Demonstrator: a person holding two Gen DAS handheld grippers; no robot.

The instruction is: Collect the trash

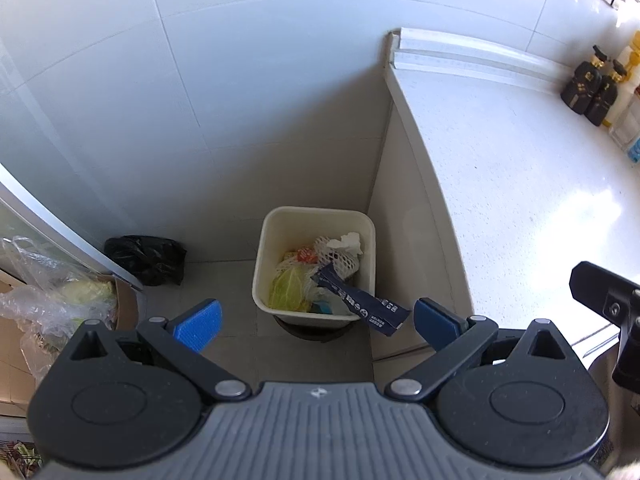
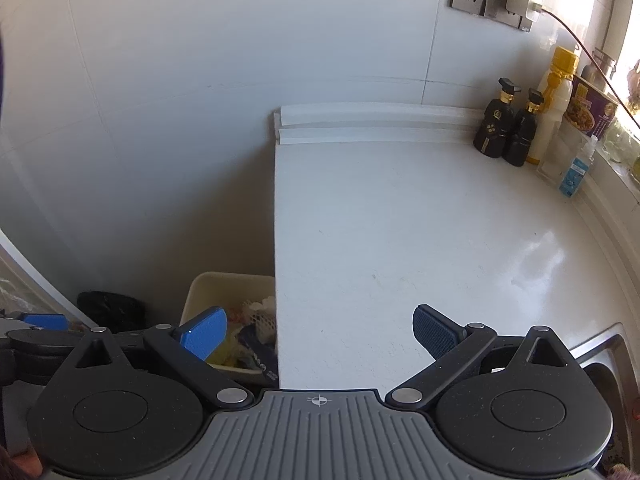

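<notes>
Blue-padded, your left tool (image 1: 316, 320) hangs spread and empty above the bin (image 1: 264, 256); a dark wrapper (image 1: 360, 304) leans over its near rim, half inside. Your right tool (image 2: 320, 334), also spread, hovers over the bare white desk (image 2: 420, 220). Bottles (image 2: 508, 128) stand at the far wall.

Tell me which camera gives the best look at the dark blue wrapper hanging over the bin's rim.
The left wrist view: the dark blue wrapper shows whole, one end among the trash in the bin, the other hanging over the rim. In the right wrist view the counter edge hides most of it; only a dark patch shows.
</notes>
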